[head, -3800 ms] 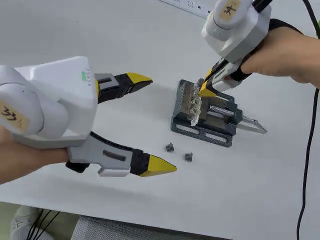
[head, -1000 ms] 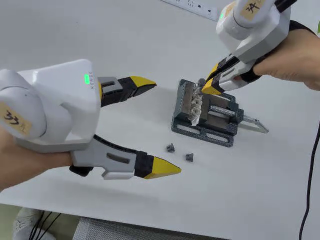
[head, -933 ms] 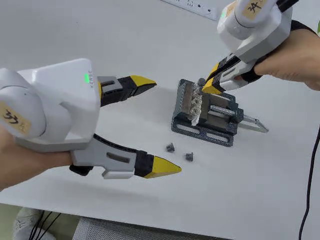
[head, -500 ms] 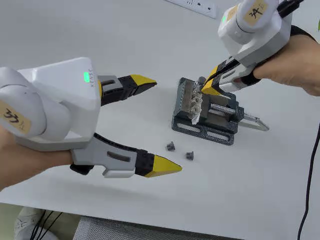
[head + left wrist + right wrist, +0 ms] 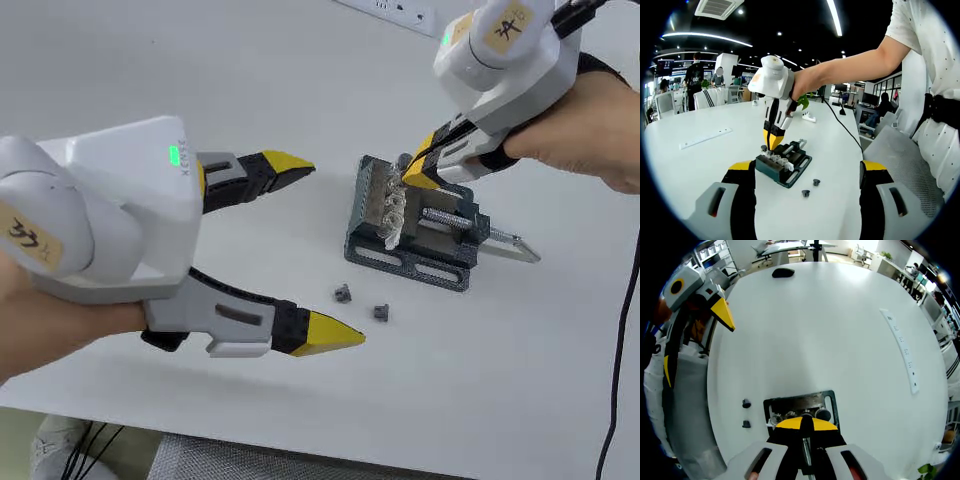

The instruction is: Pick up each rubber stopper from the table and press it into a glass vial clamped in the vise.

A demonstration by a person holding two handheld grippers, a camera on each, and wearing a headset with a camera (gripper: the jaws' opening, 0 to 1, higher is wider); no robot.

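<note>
Vise [image 5: 412, 250] top: right tool [image 5: 418, 172] hangs over the vial row [image 5: 392, 205].
Loose stoppers [image 5: 343, 293]: bare bench [image 5: 200, 80] all round; left tool [image 5: 335, 252], jaws spread, well short.

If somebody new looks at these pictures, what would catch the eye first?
The wide-open left tool looms at the near left of the head view. Beyond it, the shut right tool points down at the dark vise holding glass vials, with two grey stoppers loose on the table nearby.
</note>
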